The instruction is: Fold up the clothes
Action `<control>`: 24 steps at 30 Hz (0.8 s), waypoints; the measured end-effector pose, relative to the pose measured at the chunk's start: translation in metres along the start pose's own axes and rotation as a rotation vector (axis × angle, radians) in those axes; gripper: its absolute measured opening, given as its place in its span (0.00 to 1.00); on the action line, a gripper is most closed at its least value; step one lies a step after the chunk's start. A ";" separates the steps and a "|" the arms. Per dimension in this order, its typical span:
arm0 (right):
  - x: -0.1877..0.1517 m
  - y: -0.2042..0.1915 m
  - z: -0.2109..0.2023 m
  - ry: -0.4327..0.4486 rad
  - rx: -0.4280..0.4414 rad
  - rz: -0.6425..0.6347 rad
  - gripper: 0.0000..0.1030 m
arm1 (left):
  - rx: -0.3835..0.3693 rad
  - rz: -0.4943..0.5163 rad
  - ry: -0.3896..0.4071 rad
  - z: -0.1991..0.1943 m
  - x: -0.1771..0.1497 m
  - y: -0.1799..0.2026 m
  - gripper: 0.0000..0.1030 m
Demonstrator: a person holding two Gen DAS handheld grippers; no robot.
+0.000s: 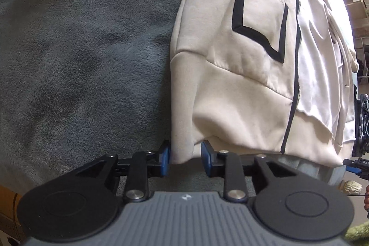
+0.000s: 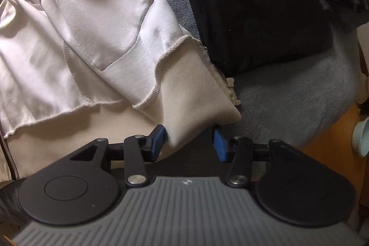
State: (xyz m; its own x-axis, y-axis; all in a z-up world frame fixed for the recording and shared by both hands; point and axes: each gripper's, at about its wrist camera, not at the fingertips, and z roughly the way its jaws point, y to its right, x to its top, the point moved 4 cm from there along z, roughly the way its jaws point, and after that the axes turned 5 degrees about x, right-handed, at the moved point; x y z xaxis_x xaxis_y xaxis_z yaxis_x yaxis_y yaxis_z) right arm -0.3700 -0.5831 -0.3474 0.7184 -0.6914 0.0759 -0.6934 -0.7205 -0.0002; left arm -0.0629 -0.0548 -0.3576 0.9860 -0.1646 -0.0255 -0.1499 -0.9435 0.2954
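the cream zip-up hoodie (image 1: pixel 242 66) lies on the grey fleece blanket (image 1: pixel 80 50), its front panel turned back so the pale lining shows, just beside a black garment (image 2: pixel 253 4). both claws are spread: the left gripper (image 1: pixel 185 157) straddles the hem corner at the side seam, the right gripper (image 2: pixel 189 142) straddles the hem corner by the zipper end (image 2: pixel 231 89), pads apparently not pressing. this looks like the release ending one fold; next, the claws should lift clear and regrip for the following fold.

Matt cream cotton-like hoodie (image 1: pixel 242 84) on fuzzy grey fleece blanket (image 1: pixel 80 50).
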 end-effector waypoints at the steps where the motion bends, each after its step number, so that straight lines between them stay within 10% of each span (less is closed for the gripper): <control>1: -0.006 -0.004 -0.015 0.012 -0.012 -0.035 0.45 | 0.000 0.011 0.004 -0.003 0.000 0.000 0.37; 5: -0.023 -0.038 -0.069 0.109 0.031 -0.214 0.45 | -0.011 0.037 0.029 -0.056 -0.055 -0.092 0.43; 13: -0.013 -0.224 -0.017 -0.024 0.588 -0.455 0.45 | -0.003 0.031 0.071 -0.081 -0.066 -0.128 0.42; 24: -0.037 -0.300 0.054 -0.258 0.676 -0.355 0.41 | -0.017 -0.026 0.139 -0.096 -0.078 -0.147 0.41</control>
State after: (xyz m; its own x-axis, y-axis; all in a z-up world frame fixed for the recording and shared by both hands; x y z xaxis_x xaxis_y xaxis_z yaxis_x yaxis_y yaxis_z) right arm -0.1860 -0.3443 -0.4036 0.9368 -0.3465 -0.0479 -0.2977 -0.7180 -0.6291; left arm -0.1108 0.1243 -0.3077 0.9903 -0.0977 0.0987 -0.1241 -0.9418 0.3125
